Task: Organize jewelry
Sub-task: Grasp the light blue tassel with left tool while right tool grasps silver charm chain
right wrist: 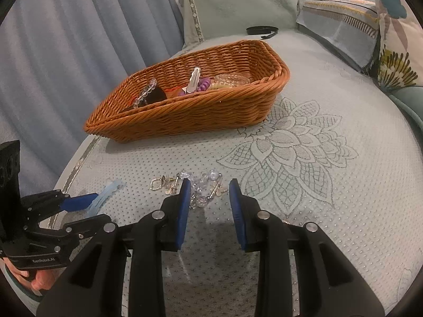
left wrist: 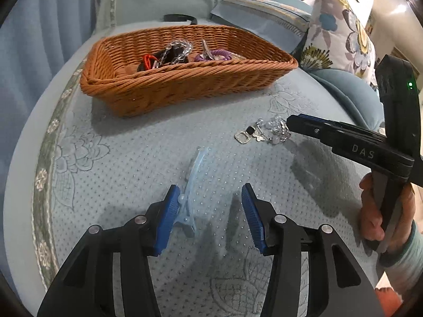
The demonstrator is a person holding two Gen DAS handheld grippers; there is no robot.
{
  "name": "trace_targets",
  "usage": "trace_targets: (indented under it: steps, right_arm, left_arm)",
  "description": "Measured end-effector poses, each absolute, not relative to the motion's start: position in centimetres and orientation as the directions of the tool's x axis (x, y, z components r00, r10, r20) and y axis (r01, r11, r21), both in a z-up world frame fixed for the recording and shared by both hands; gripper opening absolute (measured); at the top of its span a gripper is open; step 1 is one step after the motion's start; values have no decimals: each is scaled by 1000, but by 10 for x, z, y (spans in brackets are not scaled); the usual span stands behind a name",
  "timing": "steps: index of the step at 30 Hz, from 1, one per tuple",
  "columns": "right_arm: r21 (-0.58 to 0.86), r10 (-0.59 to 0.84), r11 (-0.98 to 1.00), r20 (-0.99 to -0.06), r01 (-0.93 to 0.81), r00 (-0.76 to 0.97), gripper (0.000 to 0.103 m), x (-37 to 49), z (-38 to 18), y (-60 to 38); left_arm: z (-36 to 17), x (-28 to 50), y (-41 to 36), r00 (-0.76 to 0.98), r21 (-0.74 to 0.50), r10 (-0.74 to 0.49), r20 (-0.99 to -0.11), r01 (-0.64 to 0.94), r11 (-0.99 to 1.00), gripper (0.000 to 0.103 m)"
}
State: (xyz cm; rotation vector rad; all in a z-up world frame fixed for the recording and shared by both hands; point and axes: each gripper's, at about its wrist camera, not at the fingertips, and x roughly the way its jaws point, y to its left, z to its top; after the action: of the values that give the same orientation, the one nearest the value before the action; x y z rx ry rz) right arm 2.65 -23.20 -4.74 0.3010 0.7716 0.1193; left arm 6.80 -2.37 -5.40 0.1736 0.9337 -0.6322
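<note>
A pale blue hair clip (left wrist: 194,174) lies on the quilted sofa cover between the jaws of my left gripper (left wrist: 208,198), close against the left pad (left wrist: 170,206); the jaws stand open around it. My right gripper (right wrist: 210,185) is open and low over a small heap of clear crystal beads (right wrist: 203,192), which lie between its fingertips without being pressed. Gold earrings (right wrist: 158,183) rest just left of that heap. Behind them stands a brown wicker basket (right wrist: 185,116) holding a bead bracelet, a purple coil tie, a red cord and a silver clip.
A black hair band (right wrist: 261,30) lies behind the basket. Floral and striped cushions (left wrist: 343,26) stand at the right, a blue curtain (right wrist: 66,52) hangs at the left, and the sofa cover's edge (left wrist: 45,171) runs close on the left. A person's hand (left wrist: 375,211) holds the right gripper's handle.
</note>
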Motion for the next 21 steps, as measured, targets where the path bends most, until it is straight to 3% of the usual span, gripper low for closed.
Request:
trace_targets:
  steps: [4,10,13,17,18,21]
  right_arm:
    - [309,211,951,-666,8,716,27,26,-47,-232]
    - [261,193,965,-694,-8,694,29,31,-48,-220]
    - [227,153,974,-707,17,691,41,36,-47,-218]
    - [170,107,985,-743,31,661,41,51,-50,-211]
    - [153,94,988,-746,31,659,40,52,-50,-208]
    - [110,76,994,-750,10,658,22,53,-51,-199]
  left_arm:
    - [-56,66,-31,477,-90,-382,-791,528,844,43]
    - [-60,58,-31,591,10,-287,-754,447,894,11]
    - [-60,62,-21,582,-53,-329,-743,439,897,9]
    - [-59,61,-19,589,-50,-331,-737,441,896,9]
    - [-59,61,-19,588,-51,-332,-737,441,896,9]
    - [-59,64,-17,580,-77,-350,-736,442,894,9]
